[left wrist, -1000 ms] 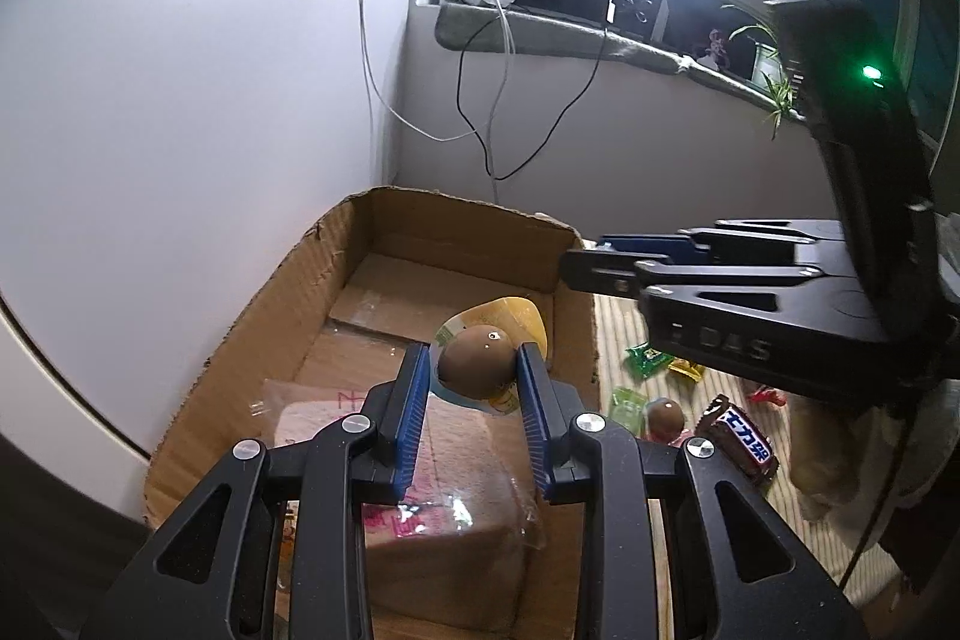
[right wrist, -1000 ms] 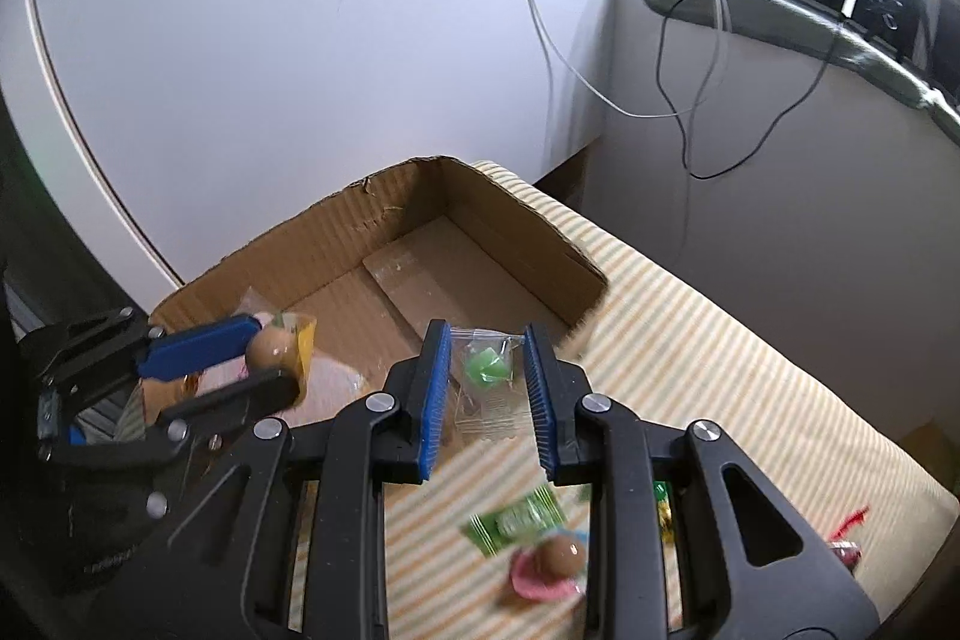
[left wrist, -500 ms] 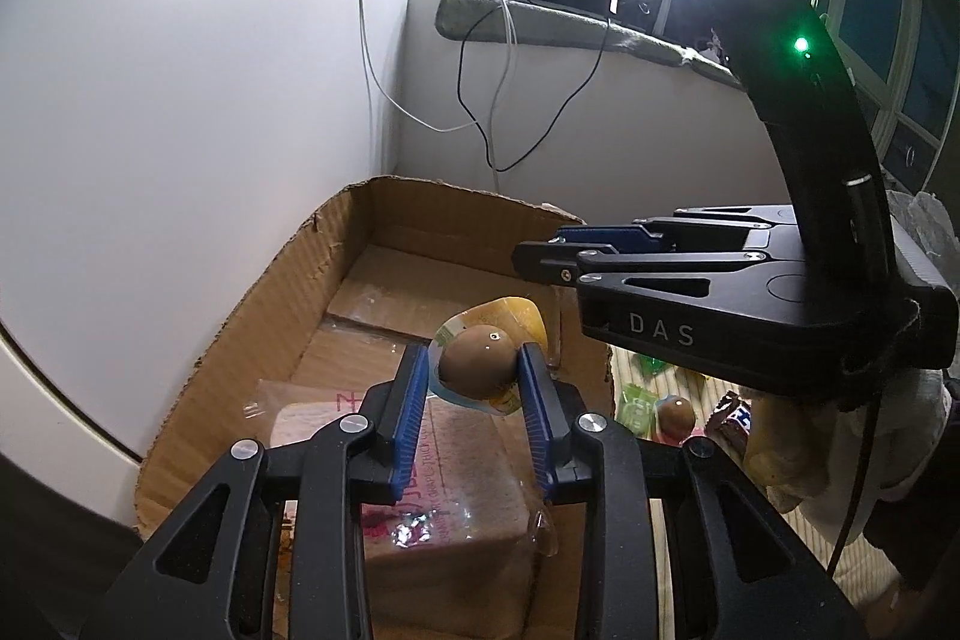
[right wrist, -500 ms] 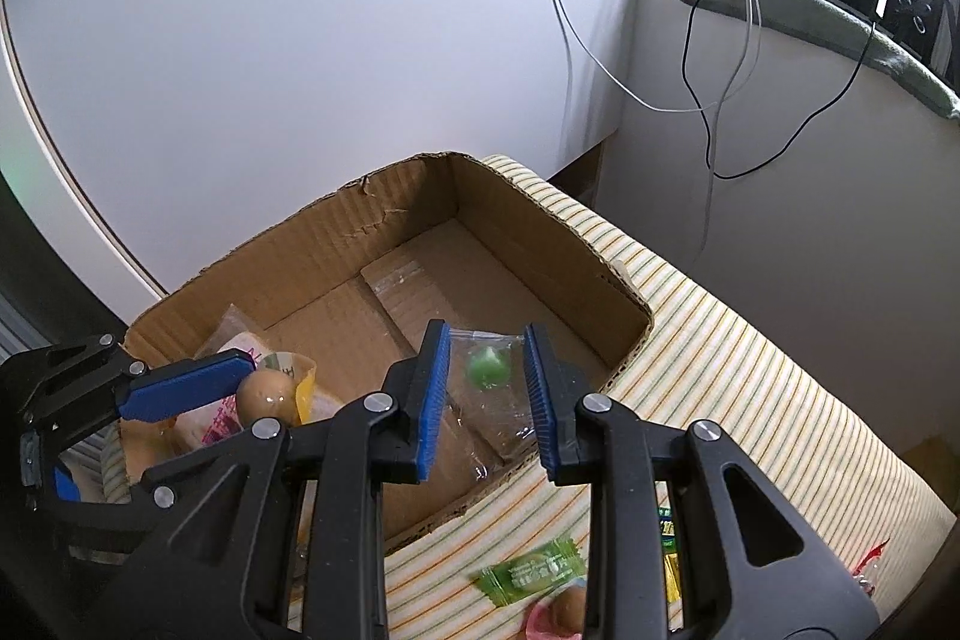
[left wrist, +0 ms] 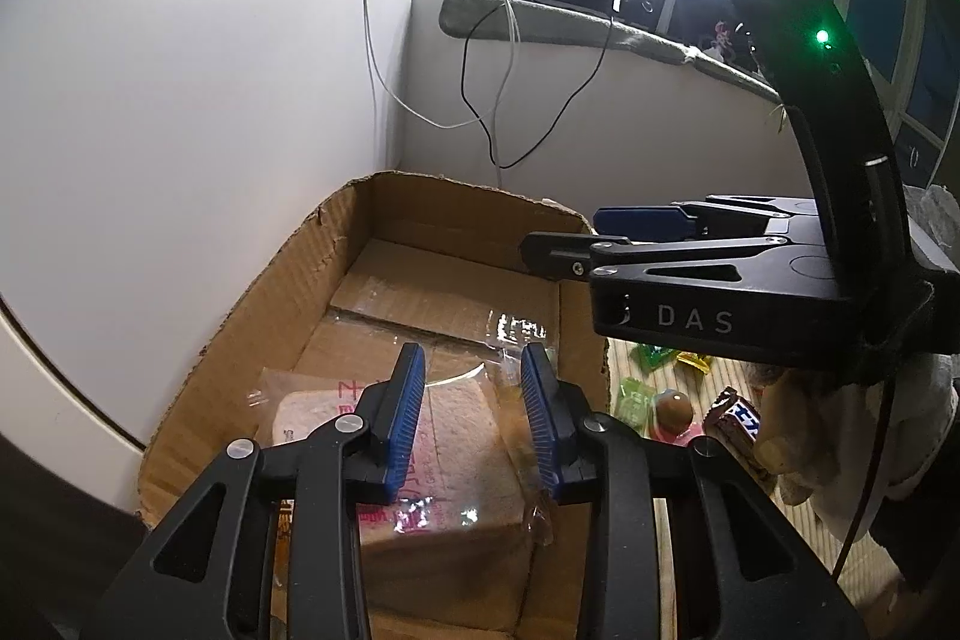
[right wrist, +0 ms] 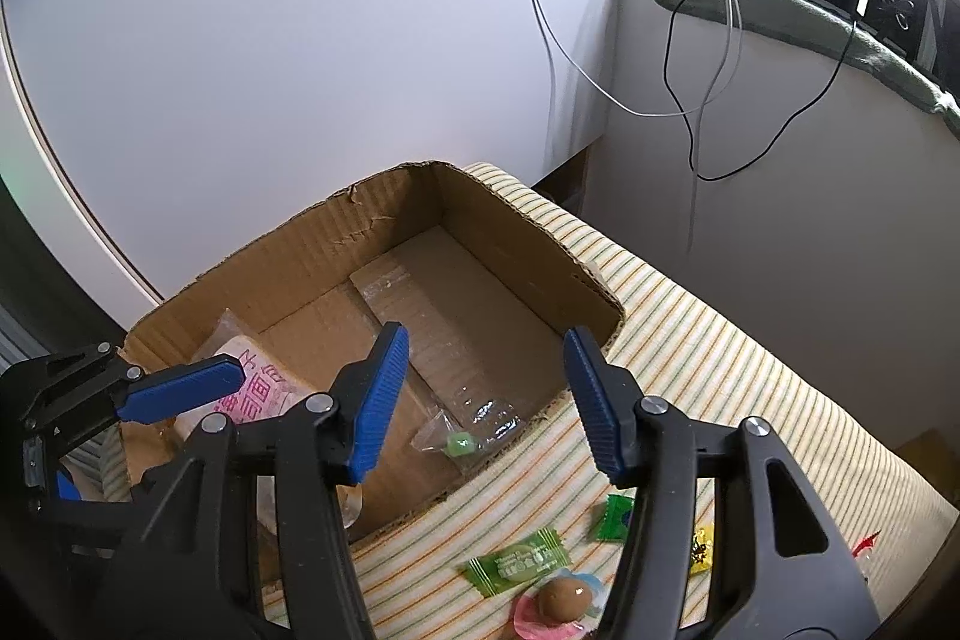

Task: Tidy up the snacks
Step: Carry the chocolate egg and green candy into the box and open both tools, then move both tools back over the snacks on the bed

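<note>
A plain white wall and a cluttered window ledge with dangling cables stand behind a striped tablecloth (right wrist: pixel 690 340). On the cloth sits an open cardboard box (right wrist: pixel 480 214), the largest thing here. Inside it lies a wrapped bread slice (left wrist: pixel 462 436) at the near end and a clear packet with a green candy (right wrist: pixel 461 441) by the near wall. The left gripper (left wrist: pixel 474 412) hangs over the bread, its jaws opening with nothing between them. The right gripper (right wrist: pixel 486 400) hovers above the candy packet, jaws opening too, with nothing clamped. Judging from this, sorting is partly done: outside the box a green wrapped sweet (right wrist: pixel 519 562), a chocolate egg (right wrist: pixel 561 598), a chocolate bar (left wrist: pixel 735 415) and smaller sweets wait on the cloth.
</note>
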Tool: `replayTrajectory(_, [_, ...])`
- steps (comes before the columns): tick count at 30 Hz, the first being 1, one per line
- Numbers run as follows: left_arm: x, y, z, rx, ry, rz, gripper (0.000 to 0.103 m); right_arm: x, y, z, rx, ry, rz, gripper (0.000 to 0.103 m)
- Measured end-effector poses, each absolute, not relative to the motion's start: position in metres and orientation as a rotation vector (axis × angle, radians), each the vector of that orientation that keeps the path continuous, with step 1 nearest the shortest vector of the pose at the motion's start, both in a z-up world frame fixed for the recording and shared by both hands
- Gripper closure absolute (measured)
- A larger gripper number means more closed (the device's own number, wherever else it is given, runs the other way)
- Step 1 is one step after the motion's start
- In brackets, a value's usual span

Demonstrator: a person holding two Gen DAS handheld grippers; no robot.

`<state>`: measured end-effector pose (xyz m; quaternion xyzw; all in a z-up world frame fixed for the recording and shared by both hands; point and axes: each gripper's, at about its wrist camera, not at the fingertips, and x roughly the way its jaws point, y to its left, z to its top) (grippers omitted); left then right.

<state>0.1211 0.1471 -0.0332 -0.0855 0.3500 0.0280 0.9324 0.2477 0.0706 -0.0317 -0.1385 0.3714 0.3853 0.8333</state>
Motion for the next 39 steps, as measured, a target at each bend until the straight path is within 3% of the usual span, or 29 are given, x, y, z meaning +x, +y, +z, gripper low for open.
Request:
replayTrajectory(22, [0.099,0.114,-0.015,-0.159,0.686,0.022,0.071,0.218,0.015,-0.006,-0.259,0.744,0.779,0.047])
replayTrajectory(39, [0.104,0.061,-0.026,-0.154,0.724,-0.075,0.071,0.205,-0.098,-0.012,-0.228,0.781,0.669,0.047])
